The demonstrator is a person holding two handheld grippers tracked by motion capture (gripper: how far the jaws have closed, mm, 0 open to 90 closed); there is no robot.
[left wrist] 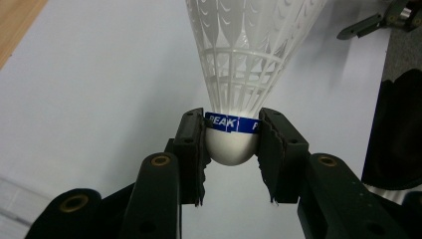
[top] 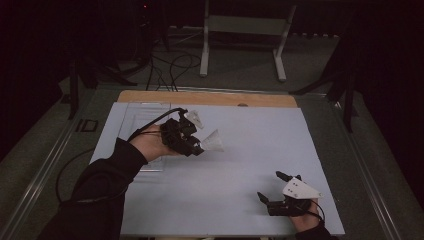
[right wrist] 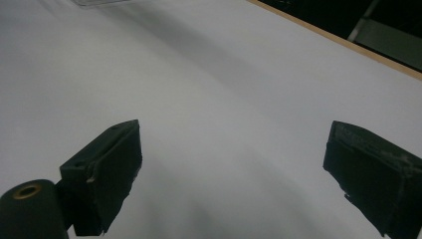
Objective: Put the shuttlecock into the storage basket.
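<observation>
- Over at nine o'clock on the white mat (top: 240, 150), the left gripper (top: 200, 145) hangs above the surface, its jaws clenched on one shuttlecock (left wrist: 234, 144): smooth rounded white cork, blue band, lattice plastic skirt flaring toward three o'clock.
- Beneath that hand lies one clear, flat tray (top: 142, 120), near the mat's left edge.
- Mid-mat is smooth, matte and bare, with wide room to move.
- Down at five o'clock, the right gripper (top: 272, 187) rests low, jaws released and spread wide, close to the near edge.
</observation>
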